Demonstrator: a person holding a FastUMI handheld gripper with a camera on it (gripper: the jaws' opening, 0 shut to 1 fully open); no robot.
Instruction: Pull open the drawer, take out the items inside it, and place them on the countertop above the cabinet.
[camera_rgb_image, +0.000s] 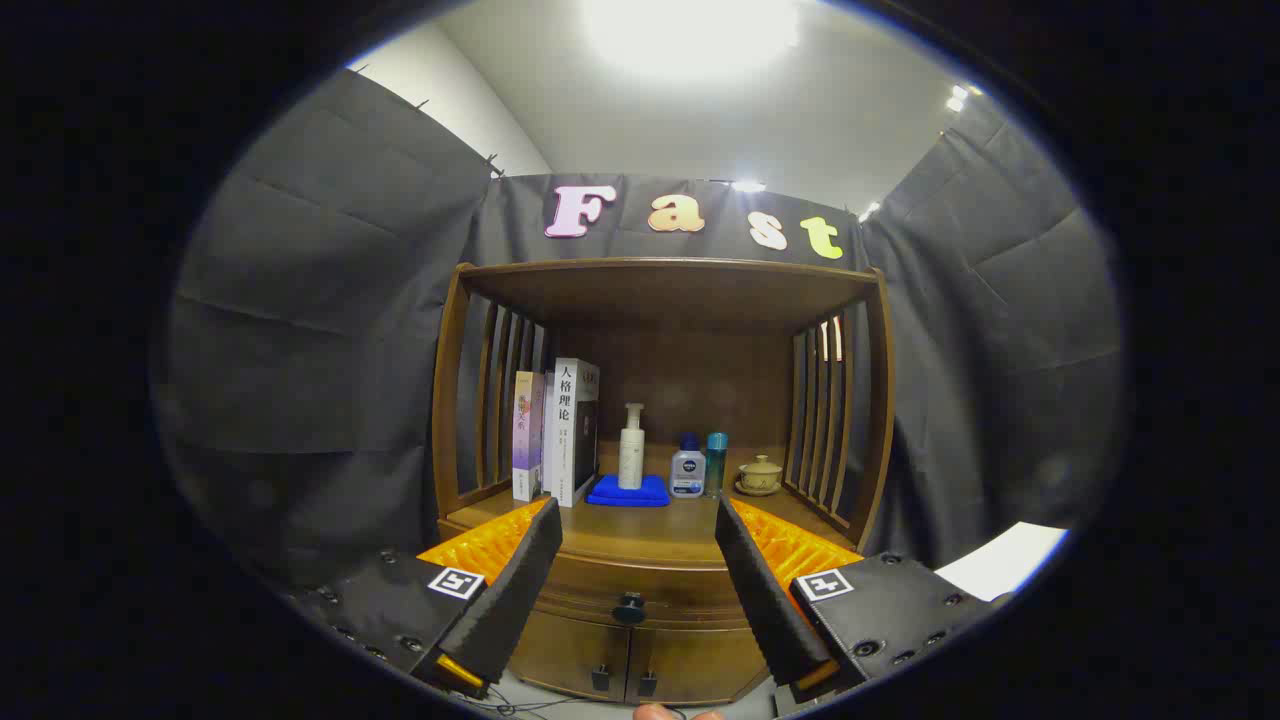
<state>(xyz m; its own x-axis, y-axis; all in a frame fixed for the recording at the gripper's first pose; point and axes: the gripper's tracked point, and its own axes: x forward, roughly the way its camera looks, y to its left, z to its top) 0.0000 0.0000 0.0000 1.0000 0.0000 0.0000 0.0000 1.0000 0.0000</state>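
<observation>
Now we hold the gripper (638, 560) in front of the wooden cabinet (660, 400), its fingers (515, 590) spread wide with nothing between them, and the drawer (628, 590) sits closed just ahead, its dark knob (629, 607) showing in the gap between the fingers. Above the drawer, on the surface (640, 535), we see upright books (560, 430) at the left, a white pump bottle (631, 447) standing on a folded blue cloth (628, 490), two small bottles (698, 466) beside it, and a lidded teacup (760, 474) at the right.
</observation>
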